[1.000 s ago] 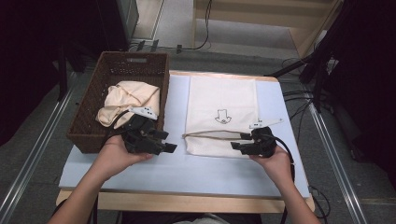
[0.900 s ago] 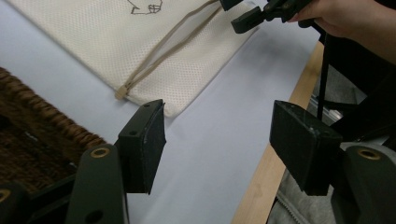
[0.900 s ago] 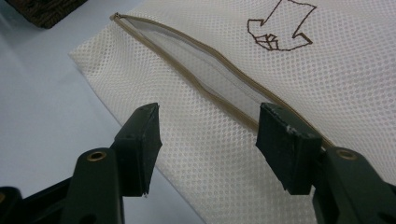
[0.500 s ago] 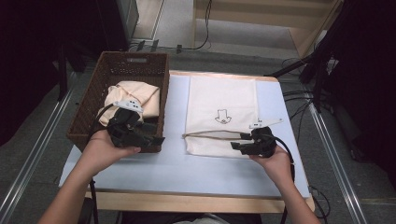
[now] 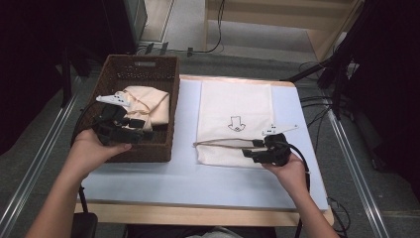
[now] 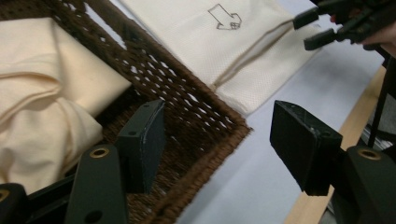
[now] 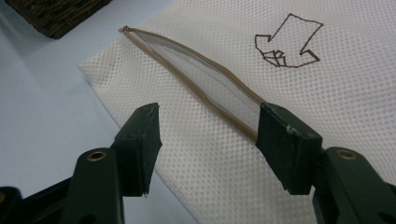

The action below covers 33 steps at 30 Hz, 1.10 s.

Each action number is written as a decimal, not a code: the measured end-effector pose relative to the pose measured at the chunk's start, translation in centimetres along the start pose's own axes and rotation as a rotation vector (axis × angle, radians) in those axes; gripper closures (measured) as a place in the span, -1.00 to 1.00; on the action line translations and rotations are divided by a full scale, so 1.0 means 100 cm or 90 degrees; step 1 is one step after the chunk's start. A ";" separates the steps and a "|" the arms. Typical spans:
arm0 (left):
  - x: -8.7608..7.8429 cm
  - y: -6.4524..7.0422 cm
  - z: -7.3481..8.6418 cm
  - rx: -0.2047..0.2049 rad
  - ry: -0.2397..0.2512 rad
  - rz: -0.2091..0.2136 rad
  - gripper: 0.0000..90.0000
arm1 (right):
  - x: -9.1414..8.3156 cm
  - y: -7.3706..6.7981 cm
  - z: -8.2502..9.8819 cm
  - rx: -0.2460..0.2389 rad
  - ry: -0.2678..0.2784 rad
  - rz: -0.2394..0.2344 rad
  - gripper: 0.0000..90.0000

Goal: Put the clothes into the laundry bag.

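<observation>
A dark brown wicker basket (image 5: 141, 62) at the table's left holds a crumpled cream cloth (image 5: 148, 101). My left gripper (image 5: 143, 134) hovers over the basket's near part, pointing right, open, with nothing between its jaws. In the left gripper view (image 6: 219, 140) it looks down on the basket's near corner (image 6: 201, 116) and the cloth (image 6: 46, 93). A white mesh bag (image 5: 235, 106) with an arrow print lies flat to the right. My right gripper (image 5: 250, 148) is open at the bag's near edge. Its jaws (image 7: 210, 135) straddle the gaping beige zip (image 7: 196, 79), one pad against the zip's end.
The table top (image 5: 183, 168) is pale blue with a wooden front edge. Metal rails run along the floor on both sides, and cables lie on the floor at the right. The left gripper view also shows the right gripper (image 6: 312, 29) by the bag (image 6: 196, 37).
My left hand has moved left and a little up, from the table beside the basket to above the basket's near part. The right hand and the bag have stayed still.
</observation>
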State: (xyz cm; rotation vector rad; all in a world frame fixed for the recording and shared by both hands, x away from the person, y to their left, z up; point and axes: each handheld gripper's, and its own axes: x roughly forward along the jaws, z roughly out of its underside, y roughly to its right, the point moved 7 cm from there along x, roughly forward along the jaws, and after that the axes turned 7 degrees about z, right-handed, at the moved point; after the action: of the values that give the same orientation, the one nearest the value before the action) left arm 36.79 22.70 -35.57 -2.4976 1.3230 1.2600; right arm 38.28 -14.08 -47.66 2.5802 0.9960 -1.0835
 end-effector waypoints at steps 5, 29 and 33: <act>0.000 -0.023 -0.012 -0.026 -0.002 -0.022 -0.20 | 0.001 -0.001 -0.003 -0.006 0.003 -0.003 -0.10; 0.042 -0.097 -0.028 -0.068 -0.058 -0.093 -0.51 | 0.003 -0.001 -0.002 -0.001 -0.002 -0.006 -0.10; 0.050 -0.109 -0.027 -0.083 -0.062 -0.126 -0.78 | 0.003 -0.001 -0.002 -0.002 -0.002 -0.008 -0.10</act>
State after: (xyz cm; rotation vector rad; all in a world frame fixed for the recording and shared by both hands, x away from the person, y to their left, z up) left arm 47.78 25.23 -40.54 -2.5386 0.9749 1.4425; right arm 38.47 -13.78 -47.72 2.5731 1.0127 -1.0878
